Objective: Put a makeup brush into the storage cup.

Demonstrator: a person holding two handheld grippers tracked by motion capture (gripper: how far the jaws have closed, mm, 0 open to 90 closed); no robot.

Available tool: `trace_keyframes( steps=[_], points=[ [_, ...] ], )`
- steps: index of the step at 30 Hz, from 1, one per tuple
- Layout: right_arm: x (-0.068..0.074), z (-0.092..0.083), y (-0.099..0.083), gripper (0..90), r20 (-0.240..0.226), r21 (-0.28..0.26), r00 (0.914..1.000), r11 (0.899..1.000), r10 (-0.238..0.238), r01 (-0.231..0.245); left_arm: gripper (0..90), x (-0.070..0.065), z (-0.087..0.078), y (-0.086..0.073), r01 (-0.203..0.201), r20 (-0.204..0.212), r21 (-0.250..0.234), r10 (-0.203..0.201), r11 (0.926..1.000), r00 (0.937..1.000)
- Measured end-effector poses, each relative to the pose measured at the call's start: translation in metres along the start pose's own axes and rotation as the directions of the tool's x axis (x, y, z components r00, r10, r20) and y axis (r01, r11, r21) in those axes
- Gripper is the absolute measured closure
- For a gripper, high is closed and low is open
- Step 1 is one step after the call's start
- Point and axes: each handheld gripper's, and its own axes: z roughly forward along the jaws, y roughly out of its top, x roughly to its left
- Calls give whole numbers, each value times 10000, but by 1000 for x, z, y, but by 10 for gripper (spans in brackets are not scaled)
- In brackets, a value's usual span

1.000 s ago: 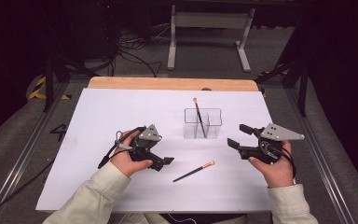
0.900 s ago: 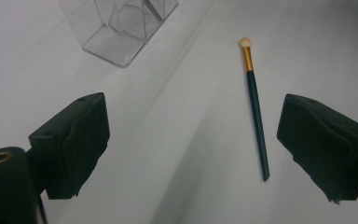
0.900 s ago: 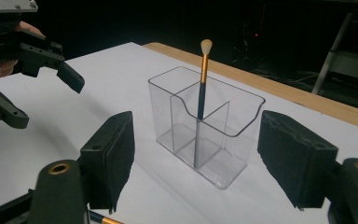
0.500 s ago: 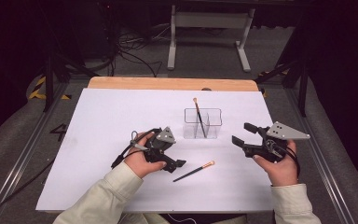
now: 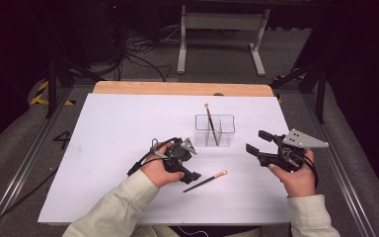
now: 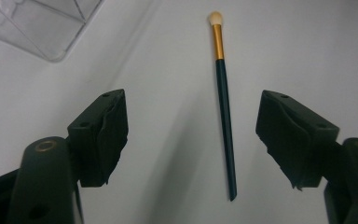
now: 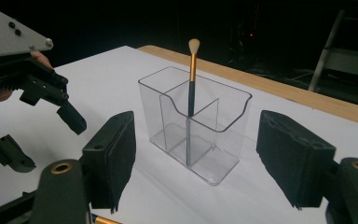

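Two makeup brushes on the white surface (image 5: 103, 148). High view: clear divided holder (image 5: 215, 130) stands mid-surface with one brush (image 5: 210, 123) upright-tilted inside, tip up. Second brush, the loose brush (image 5: 205, 181), lies flat in front of the holder, toward the person, pale tip pointing right. Left gripper (image 5: 190, 174) sits down-left of the holder, right at the dark handle end of the loose brush; jaws have just been closing but stand apart, brush not pinched. Right gripper (image 5: 257, 142) hovers just right of the holder, jaws released, nothing in them, aimed toward the holder.

Left gripper view: loose brush (image 6: 225, 116) lies lengthwise between the two black jaws, gold ferrule and pale tip at the far end, handle end nearer the camera. Clear gaps on both sides; pads touch nothing. Brush sits nearer the right-hand jaw than the left-hand one. Corner of the holder (image 6: 42, 28) is beyond the brush, upper left.

Right gripper view: holder (image 7: 196, 126) is framed between the spread jaws, farther off, no contact. Standing brush (image 7: 191, 79) leans in the holder's back compartment by the divider, pale tip above the rim. Left gripper (image 7: 42, 126) is left of the holder, low over the surface. Wooden edge (image 7: 307, 98) runs behind the holder.
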Motion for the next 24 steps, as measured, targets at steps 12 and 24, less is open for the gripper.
trace_keyframes(
  steps=[12,24],
  points=[
    [1,4,-3,300,-99,177,10000,9998,-10,12,329,-7,12,9,-31,-99,1498,47,9887,9999],
    [4,9,-6,302,-241,304,9997,9995,9,-2,363,-7,20,7,27,51,2438,-40,9698,10000]
  ],
)
